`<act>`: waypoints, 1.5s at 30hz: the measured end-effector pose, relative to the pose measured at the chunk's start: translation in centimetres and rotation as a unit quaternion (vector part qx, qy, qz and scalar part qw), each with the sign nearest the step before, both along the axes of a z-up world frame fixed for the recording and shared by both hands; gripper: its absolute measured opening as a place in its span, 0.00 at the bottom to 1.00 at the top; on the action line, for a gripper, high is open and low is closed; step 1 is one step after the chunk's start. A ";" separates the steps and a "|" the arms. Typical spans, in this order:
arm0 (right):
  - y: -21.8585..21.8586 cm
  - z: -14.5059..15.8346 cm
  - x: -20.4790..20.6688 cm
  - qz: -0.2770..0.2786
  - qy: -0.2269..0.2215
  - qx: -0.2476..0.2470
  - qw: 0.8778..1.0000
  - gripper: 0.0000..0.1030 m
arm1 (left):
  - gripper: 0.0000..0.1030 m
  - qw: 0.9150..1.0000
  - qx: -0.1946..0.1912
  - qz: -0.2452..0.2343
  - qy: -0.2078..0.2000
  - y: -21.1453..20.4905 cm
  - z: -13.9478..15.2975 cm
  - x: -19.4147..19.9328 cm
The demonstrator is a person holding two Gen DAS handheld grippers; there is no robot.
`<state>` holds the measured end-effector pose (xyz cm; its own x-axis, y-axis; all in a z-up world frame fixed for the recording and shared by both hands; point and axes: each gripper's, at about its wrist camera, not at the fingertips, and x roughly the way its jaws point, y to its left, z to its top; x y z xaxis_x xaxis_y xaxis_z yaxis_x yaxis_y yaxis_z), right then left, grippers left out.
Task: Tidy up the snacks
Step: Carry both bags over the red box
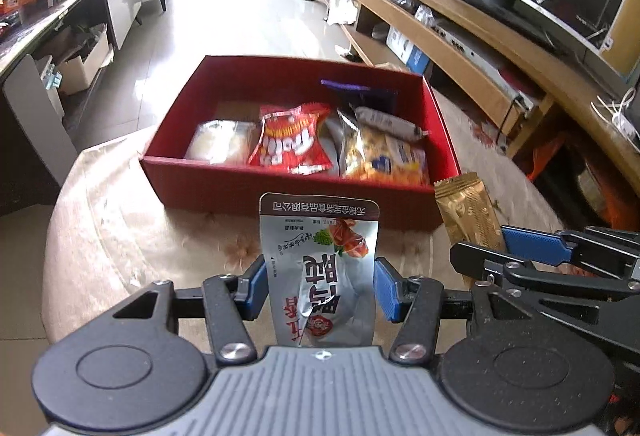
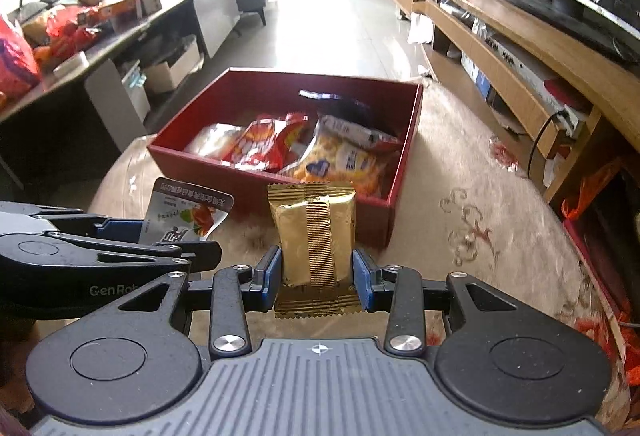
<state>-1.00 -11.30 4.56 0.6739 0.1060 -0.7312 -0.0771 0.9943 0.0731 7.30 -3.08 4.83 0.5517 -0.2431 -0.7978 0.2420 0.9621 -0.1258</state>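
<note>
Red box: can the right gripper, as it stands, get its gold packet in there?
Probably yes. The red box is open-topped, just ahead of the right gripper; the gold packet only needs to clear the near wall.

The black plastic body of the left claw [image 2: 160,236] carries pale lettering reading "GenRob", cut off behind another part. The silver foil snack pouch [image 1: 320,268] bears upside-down Chinese print: a dark header band and large black characters, not clearly legible.
</note>
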 end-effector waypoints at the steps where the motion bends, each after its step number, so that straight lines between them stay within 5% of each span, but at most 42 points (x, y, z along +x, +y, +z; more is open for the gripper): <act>1: 0.0 0.1 0.2 -0.001 -0.003 -0.001 1.000 0.44 | 0.51 1.000 0.001 0.001 -0.003 -0.1 0.2 0.2; 21: -1.0 2.4 7.0 -0.028 -0.055 0.005 0.998 0.44 | 0.49 0.997 0.019 0.034 -0.066 -1.5 2.9 7.8; 45: -0.7 0.3 11.4 -0.042 -0.030 -0.011 0.999 0.45 | 0.49 0.996 0.048 0.055 -0.045 -2.3 -0.1 12.2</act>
